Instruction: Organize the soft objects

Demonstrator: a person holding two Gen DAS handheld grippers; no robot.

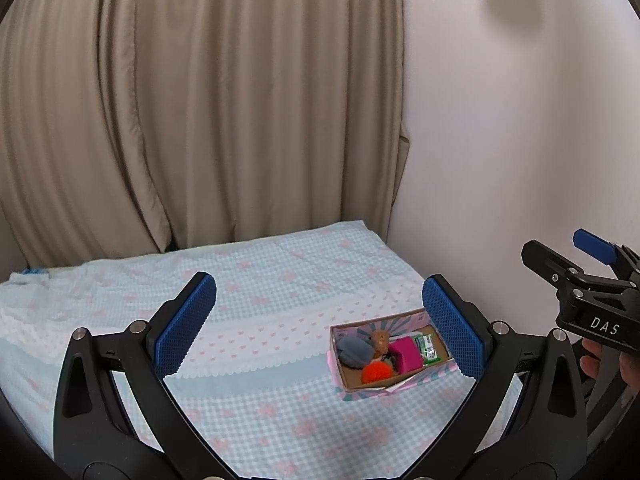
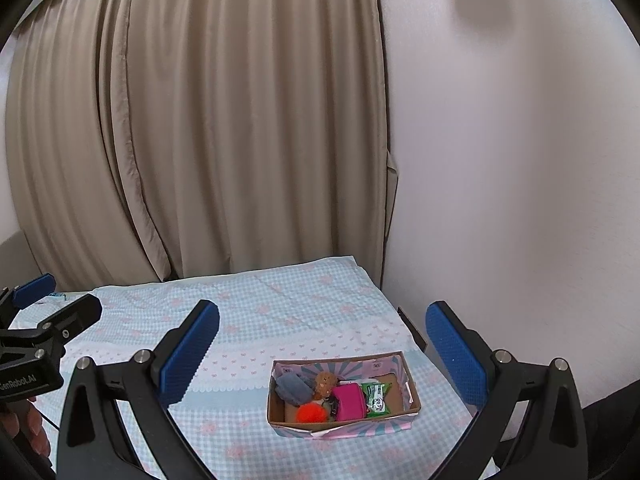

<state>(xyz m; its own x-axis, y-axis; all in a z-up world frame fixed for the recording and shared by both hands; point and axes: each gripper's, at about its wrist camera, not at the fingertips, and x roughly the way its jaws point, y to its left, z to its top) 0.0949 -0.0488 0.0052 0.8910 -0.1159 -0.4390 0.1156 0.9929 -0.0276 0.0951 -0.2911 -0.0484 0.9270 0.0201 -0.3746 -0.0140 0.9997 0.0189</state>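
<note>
Both claws spread wide and empty above the bed.

The left claw point(image 1: 320, 328) and right claw point(image 2: 322, 354) hover with jaws apart over the pale blue checked bedspread point(image 2: 248, 320). On it sits the shallow cardboard box point(image 2: 414, 394), holding a grey plush toy point(image 2: 294, 390), orange pompom point(image 2: 311, 413), pink pouch point(image 2: 350, 402) and green packet point(image 2: 378, 399) side by side.

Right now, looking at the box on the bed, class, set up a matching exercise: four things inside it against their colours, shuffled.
Things in the cardboard box:
1. fluffy pom-pom
2. small pouch
3. snack packet
4. plush lump at the left end

Colours:
A. green and white
B. grey
C. orange
D. magenta pink

Pairs: 1-C, 2-D, 3-A, 4-B
</note>
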